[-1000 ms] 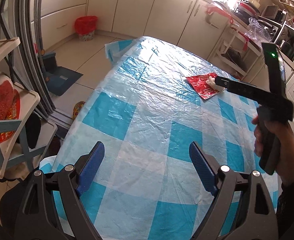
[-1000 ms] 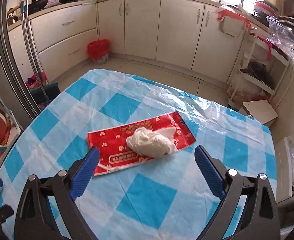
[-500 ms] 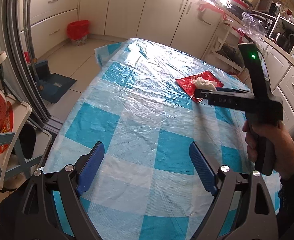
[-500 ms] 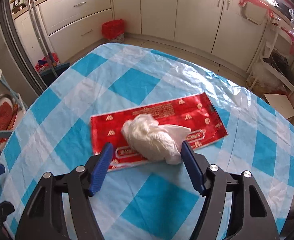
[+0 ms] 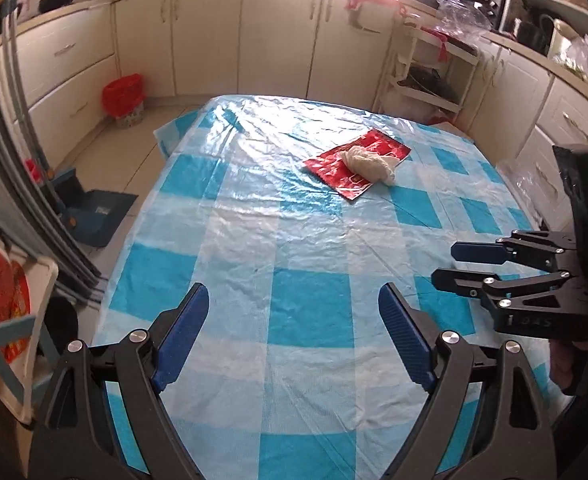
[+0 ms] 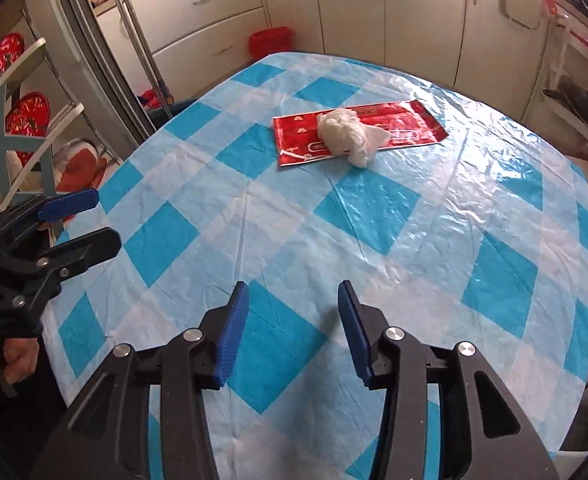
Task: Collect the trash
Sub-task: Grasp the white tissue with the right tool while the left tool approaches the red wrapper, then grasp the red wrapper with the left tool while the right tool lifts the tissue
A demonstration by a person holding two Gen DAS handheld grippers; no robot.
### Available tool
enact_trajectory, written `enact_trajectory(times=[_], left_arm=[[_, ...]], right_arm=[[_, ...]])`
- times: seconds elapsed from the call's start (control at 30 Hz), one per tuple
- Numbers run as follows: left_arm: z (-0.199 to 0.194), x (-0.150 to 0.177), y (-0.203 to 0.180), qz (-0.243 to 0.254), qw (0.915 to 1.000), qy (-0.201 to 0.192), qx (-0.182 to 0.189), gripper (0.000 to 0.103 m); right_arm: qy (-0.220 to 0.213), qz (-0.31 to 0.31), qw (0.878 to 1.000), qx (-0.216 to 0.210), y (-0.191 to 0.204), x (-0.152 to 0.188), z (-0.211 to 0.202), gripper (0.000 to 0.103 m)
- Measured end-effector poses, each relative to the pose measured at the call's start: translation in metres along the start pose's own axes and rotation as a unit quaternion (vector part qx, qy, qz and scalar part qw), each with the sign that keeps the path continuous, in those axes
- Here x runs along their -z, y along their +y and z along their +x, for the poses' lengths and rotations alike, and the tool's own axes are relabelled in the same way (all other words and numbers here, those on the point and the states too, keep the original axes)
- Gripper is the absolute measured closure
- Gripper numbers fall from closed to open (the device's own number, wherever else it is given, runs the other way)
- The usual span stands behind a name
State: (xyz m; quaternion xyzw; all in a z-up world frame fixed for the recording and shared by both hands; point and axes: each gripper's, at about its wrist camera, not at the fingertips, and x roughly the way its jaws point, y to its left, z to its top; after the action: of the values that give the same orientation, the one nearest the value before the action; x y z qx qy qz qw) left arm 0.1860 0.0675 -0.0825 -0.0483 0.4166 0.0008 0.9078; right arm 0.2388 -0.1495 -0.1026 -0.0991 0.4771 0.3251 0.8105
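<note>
Both hand-held grippers [image 5: 291,330] [image 6: 291,330] empty, right closing, over checkered tablecloth [image 6: 374,208] amid kitchen cabinets [image 5: 205,36].

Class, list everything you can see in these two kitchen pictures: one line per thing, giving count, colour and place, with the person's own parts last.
Crumpled white tissue wad: one, white, lying on the wrapper.
Flat red foil wrapper: one, red, far part of the table.
Blue-and-white checked plastic tablecloth: one, covering the table.
Red-lined waste bin: one, on the floor by the cabinets.
Cream kitchen cabinets: a row, along the far wall.
White shelf rack: one, right of the cabinets.
Left claw: open, empty.
Right claw: closing, nothing between its jaws.
</note>
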Motion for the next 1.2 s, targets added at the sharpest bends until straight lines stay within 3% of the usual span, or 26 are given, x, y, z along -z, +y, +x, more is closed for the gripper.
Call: enact_trajectory(times=[0.1, 0.23, 0.33, 0.4, 0.43, 0.53, 0.67, 0.8, 0.9, 0.97, 1.1, 1.13, 1.17, 1.2], left_arm=[[0.005, -0.023, -0.005, 0.032, 0.9994, -0.007, -0.010, 0.020], [0.008, -0.045, -0.006, 0.035, 0.9991, -0.017, -0.013, 0.020], [0.013, -0.052, -0.006, 0.037, 0.9991, -0.018, -0.011, 0.020], [0.019, -0.055, -0.009, 0.053, 0.9984, -0.015, -0.011, 0.020], [0.022, -0.056, -0.010, 0.064, 0.9978, -0.015, -0.013, 0.020], [0.037, -0.063, -0.017, 0.096, 0.9952, -0.017, -0.008, 0.020], [0.069, -0.079, -0.037, 0.149, 0.9883, -0.009, 0.032, 0.019], [0.103, -0.093, -0.071, 0.229, 0.9710, 0.002, 0.068, 0.019], [0.123, -0.100, -0.091, 0.277, 0.9590, 0.009, 0.060, 0.019], [0.135, -0.105, -0.096, 0.289, 0.9552, 0.020, 0.060, 0.016], [0.149, -0.121, -0.088, 0.258, 0.9618, 0.034, 0.085, 0.014], [0.152, -0.124, -0.085, 0.243, 0.9650, 0.038, 0.091, 0.018], [0.153, -0.125, -0.083, 0.227, 0.9675, 0.041, 0.104, 0.030], [0.152, -0.126, -0.081, 0.212, 0.9704, 0.038, 0.108, 0.035]], right_arm=[[-0.031, 0.002, 0.999, 0.022, -0.008, -0.017, -0.002, 0.052], [-0.072, -0.030, 0.995, 0.061, -0.004, -0.067, 0.012, 0.046], [-0.057, -0.060, 0.993, 0.079, 0.001, -0.096, 0.040, 0.046], [-0.026, -0.066, 0.995, 0.071, -0.002, -0.106, 0.064, 0.055], [-0.008, -0.063, 0.996, 0.066, -0.005, -0.107, 0.074, 0.081], [-0.023, -0.023, 0.999, 0.034, -0.017, -0.098, 0.055, 0.083], [-0.056, 0.035, 0.998, 0.005, -0.035, -0.062, -0.014, 0.083], [-0.063, 0.096, 0.993, 0.006, -0.059, -0.017, -0.049, 0.083], [-0.063, 0.160, 0.985, -0.010, -0.090, 0.001, -0.051, 0.083], [-0.062, 0.170, 0.983, -0.011, -0.097, 0.004, -0.049, 0.083], [-0.062, 0.180, 0.982, -0.018, -0.101, 0.007, -0.052, 0.083], [-0.063, 0.178, 0.982, -0.018, -0.100, 0.006, -0.053, 0.082], [-0.064, 0.176, 0.982, -0.017, -0.100, 0.005, -0.054, 0.082], [-0.065, 0.172, 0.983, -0.015, -0.098, 0.003, -0.055, 0.082]])
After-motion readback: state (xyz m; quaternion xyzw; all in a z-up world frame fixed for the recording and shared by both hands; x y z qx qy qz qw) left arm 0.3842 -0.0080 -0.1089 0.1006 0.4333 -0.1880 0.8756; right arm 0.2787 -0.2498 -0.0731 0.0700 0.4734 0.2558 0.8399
